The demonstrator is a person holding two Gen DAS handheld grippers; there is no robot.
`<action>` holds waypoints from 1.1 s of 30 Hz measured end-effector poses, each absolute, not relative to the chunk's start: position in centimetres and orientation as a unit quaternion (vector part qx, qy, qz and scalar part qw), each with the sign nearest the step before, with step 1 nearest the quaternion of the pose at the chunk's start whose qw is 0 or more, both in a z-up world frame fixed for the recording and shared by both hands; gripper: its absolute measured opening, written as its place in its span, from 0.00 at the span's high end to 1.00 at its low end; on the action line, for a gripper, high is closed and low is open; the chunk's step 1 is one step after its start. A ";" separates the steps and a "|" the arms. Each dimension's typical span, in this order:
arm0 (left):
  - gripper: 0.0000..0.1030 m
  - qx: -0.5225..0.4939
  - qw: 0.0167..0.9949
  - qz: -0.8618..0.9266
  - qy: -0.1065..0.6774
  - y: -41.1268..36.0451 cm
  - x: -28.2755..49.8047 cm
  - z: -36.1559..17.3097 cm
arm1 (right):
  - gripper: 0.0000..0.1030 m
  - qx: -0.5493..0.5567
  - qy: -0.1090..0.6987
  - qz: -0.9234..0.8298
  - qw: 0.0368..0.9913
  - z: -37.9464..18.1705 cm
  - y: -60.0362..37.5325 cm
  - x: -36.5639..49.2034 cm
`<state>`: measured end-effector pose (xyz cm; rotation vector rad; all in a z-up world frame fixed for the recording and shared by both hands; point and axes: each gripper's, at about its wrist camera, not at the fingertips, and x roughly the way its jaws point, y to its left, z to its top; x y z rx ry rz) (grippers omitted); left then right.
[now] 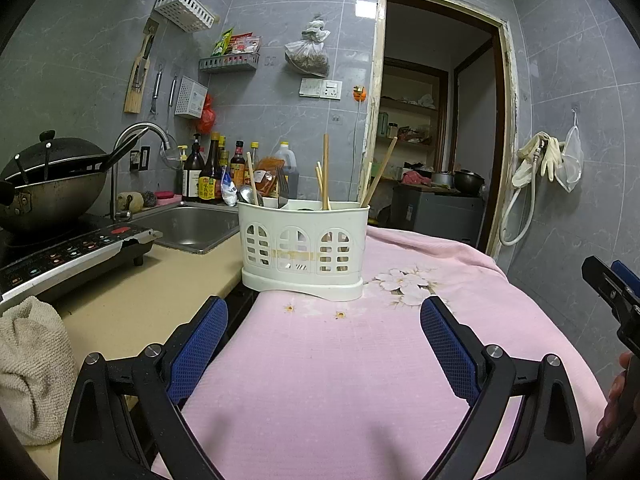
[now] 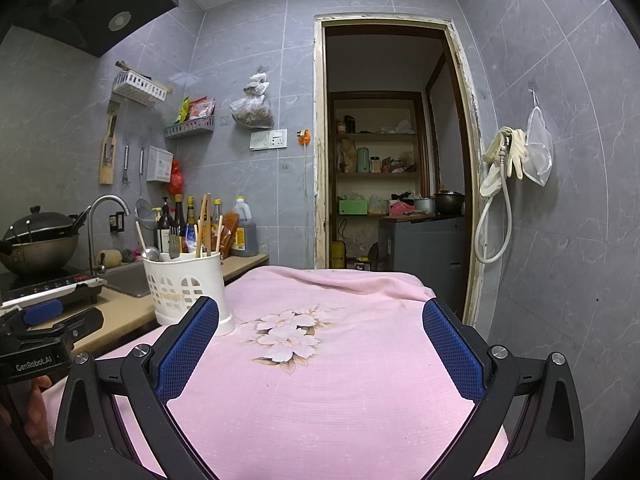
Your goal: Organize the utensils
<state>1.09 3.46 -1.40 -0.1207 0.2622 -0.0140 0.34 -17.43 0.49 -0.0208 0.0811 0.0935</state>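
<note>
A white plastic utensil caddy (image 1: 303, 246) stands at the far left edge of a pink flowered cloth (image 1: 360, 380). It holds several wooden chopsticks (image 1: 325, 172), a metal spoon (image 1: 249, 195) and a fork (image 1: 282, 188). My left gripper (image 1: 324, 324) is open and empty, just in front of the caddy. In the right wrist view the caddy (image 2: 186, 284) stands to the left, beside the left fingertip. My right gripper (image 2: 320, 326) is open and empty above the cloth (image 2: 340, 400). Its tip also shows in the left wrist view (image 1: 614, 288).
A beige counter (image 1: 152, 292) on the left holds an induction hob (image 1: 68, 252) with a wok (image 1: 48, 188), a steel sink (image 1: 192, 228), sauce bottles (image 1: 210, 176) and a folded towel (image 1: 32, 368). An open doorway (image 1: 436, 120) lies behind the cloth-covered surface.
</note>
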 end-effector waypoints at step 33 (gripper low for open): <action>0.08 -0.068 0.990 0.009 0.127 3.9 0.8 -2.1 | 0.00 -0.010 0.042 0.047 0.998 0.5 -17.4 0.3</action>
